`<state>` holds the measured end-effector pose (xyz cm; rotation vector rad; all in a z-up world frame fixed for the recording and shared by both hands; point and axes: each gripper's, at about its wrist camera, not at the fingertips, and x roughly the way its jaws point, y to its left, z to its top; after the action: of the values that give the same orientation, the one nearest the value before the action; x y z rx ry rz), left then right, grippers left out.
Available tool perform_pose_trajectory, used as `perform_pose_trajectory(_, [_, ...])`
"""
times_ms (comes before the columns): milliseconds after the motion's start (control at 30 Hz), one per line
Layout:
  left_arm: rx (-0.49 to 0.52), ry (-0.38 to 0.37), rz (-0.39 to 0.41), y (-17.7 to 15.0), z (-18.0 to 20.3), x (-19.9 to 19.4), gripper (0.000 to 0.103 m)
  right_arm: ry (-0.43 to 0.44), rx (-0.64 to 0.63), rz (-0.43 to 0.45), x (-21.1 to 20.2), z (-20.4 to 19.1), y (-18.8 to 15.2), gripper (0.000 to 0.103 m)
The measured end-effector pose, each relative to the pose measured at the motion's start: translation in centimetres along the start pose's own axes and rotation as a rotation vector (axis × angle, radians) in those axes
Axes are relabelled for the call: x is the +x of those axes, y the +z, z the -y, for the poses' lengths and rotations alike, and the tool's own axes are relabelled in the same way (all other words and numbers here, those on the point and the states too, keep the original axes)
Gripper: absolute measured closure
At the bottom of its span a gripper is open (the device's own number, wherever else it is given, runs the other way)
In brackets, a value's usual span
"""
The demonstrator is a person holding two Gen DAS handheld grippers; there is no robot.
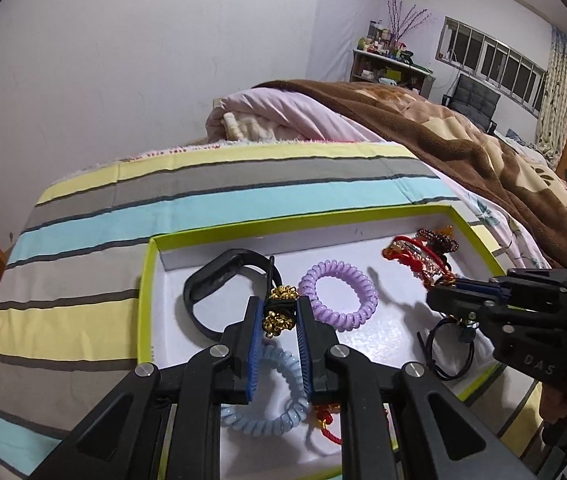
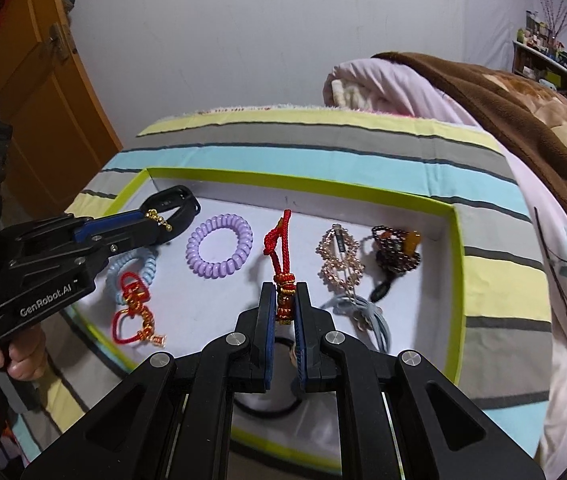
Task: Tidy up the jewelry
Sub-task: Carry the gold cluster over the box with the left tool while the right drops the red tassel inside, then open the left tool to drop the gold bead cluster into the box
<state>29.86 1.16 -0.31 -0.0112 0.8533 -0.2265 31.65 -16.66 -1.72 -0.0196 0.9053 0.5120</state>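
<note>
- My left gripper (image 1: 279, 312) is pinched on a black tie with gold beads (image 1: 281, 308), held above the left part of the tray (image 1: 145, 300), over the black band (image 1: 219, 284) and the blue coil (image 1: 279, 396)
- My right gripper (image 2: 285, 300) is pinched on the beaded end of a red cord (image 2: 279, 248); the cord stands up from the jaws, above the tray's middle
- Lying in the tray: purple coil (image 2: 219, 250), red knot charm (image 2: 135, 308), gold clip (image 2: 339, 258), dark bead bracelet (image 2: 397, 248), grey ties (image 2: 363, 312)
- Judgement: each piece is lifted and needs a bare patch of its own. For the cord, I see white floor between the purple coil and the gold clip
- Advice: I lower until the piece touches the floor, then spread the jaws slowly; the beads may snag on the ribbed pads
- Risk: the cord could flop across the purple coil; I lay it lengthwise, away from neighbours
</note>
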Motion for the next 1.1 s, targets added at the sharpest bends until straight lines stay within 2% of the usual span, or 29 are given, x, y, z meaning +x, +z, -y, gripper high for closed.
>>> perform_pose_trajectory(400, [0.059, 0.009, -0.004, 0.2, 1.0, 0.5, 0.086, -0.009, -0.016, -0.024, 0.9, -0.4, 0.1, 0.094])
perform_pose_trajectory(433, [0.066, 0.013, -0.003, 0.2, 1.2, 0.5, 0.086, -0.01, -0.021, -0.02, 0.8, -0.4, 0.1, 0.092])
perform_pose_trajectory(500, [0.069, 0.012, -0.005, 0.1, 1.2, 0.5, 0.086, -0.01, -0.024, -0.015, 0.6, -0.5, 0.0, 0.08])
perform_pose_trajectory(567, [0.071, 0.009, -0.005, 0.1, 1.2, 0.5, 0.086, -0.007, -0.023, -0.007, 0.4, -0.6, 0.0, 0.074])
perform_pose_trajectory(833, [0.053, 0.003, -0.013, -0.5, 1.1, 0.2, 0.086, 0.003, -0.036, 0.019, -0.5, -0.9, -0.1, 0.073])
perform_pose_trajectory(1100, [0.029, 0.021, 0.014, -1.1, 1.2, -1.7, 0.086, 0.005, -0.033, 0.042, -2.0, -1.1, -0.7, 0.073])
